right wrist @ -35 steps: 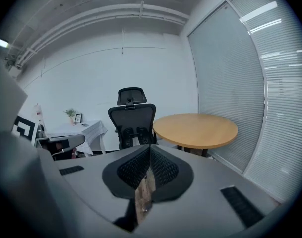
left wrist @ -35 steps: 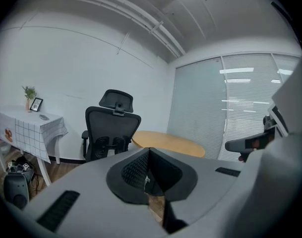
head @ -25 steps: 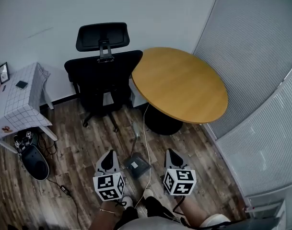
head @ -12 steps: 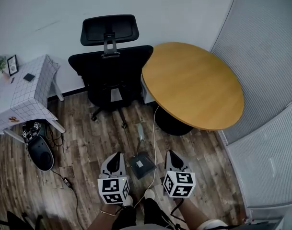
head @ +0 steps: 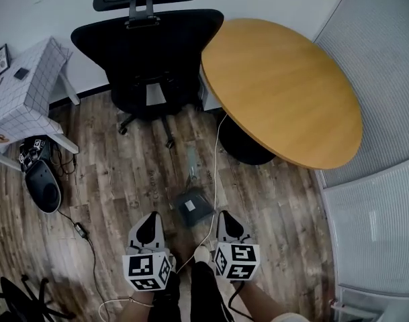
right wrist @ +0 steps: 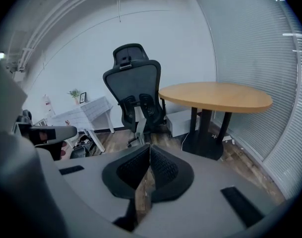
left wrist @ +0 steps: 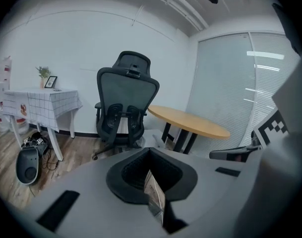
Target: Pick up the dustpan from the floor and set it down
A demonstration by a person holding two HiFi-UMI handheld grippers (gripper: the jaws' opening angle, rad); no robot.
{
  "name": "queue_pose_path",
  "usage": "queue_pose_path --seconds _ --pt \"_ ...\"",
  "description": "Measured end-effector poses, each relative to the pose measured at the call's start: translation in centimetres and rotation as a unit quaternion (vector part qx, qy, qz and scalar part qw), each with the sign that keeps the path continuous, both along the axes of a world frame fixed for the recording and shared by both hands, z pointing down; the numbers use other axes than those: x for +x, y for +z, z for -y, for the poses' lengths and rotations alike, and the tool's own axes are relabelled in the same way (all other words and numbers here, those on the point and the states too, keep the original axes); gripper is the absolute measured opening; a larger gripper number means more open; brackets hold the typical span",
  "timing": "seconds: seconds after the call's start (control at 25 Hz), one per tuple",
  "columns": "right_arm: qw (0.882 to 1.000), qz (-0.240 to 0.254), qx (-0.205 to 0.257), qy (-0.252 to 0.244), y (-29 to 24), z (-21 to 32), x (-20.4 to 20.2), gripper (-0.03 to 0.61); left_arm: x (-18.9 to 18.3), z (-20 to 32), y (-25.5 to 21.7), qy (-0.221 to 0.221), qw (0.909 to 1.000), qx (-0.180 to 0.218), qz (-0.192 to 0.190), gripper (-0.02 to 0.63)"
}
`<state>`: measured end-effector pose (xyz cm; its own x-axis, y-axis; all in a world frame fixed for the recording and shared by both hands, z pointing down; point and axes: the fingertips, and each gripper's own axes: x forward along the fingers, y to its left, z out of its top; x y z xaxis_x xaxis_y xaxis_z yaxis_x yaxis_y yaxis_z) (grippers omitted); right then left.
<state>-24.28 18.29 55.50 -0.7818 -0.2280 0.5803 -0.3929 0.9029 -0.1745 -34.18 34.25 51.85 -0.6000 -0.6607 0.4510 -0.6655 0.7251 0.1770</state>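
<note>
Both tongs are low in front of you, marker cubes facing up in the head view. Your left tongs [head: 153,216] are clenched: the left gripper view shows the two dark pads meeting at the tip, with nothing gripped between them, only a sliver of background showing through the slit below. Your right tongs [head: 223,215] are clenched as well, pads pressed tip to tip in the right gripper view, with bare wood grain visible through the gap beneath them and nothing held. The dustpan [head: 193,205] lies flat on the wooden floor [head: 123,173], just ahead of the two tongs and between them, touching neither. Its dark pan is nearest you and its pale handle points away, toward the black office chair [head: 147,45]. A white cable [head: 215,173] runs down the floor close along the dustpan's right side and passes between the tongs. To the right stands the round wooden counter [head: 285,86] on its dark base, with grey blinds [head: 385,99] beyond it. To the left there's a small counter under a checked cloth [head: 26,89], and beside its legs a dark rounded object [head: 43,188] sits on the floor among black cords.
</note>
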Motion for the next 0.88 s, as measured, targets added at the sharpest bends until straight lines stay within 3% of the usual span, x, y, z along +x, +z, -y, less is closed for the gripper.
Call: queue_pose_path --seconds 0.24,0.68,0.72,0.8,0.88 --pt "1.0 -0.006 -0.014 0.005 4.5 -1.3 -0.2 0.032 0.2 -0.9 5.6 -0.004 0.9996 -0.025 -0.01 0.005" --pt "0.999 0.012 -0.033 -0.02 7.0 -2.5 -1.4 0.04 0.4 -2.8 8.4 -0.019 0.9992 -0.03 -0.02 0.005" --pt "0.999 0.011 -0.032 -0.022 7.2 -2.5 -1.6 0.051 0.4 -2.9 8.6 -0.02 0.9991 -0.031 -0.02 0.005" --pt "0.999 0.009 -0.034 -0.028 7.7 -2.7 -2.1 0.133 0.5 -3.2 9.2 -0.023 0.999 -0.033 -0.021 0.005" --pt "0.999 0.007 -0.034 -0.034 8.2 -2.6 -2.7 0.135 0.4 -3.2 10.0 -0.026 0.9987 -0.035 -0.025 0.005"
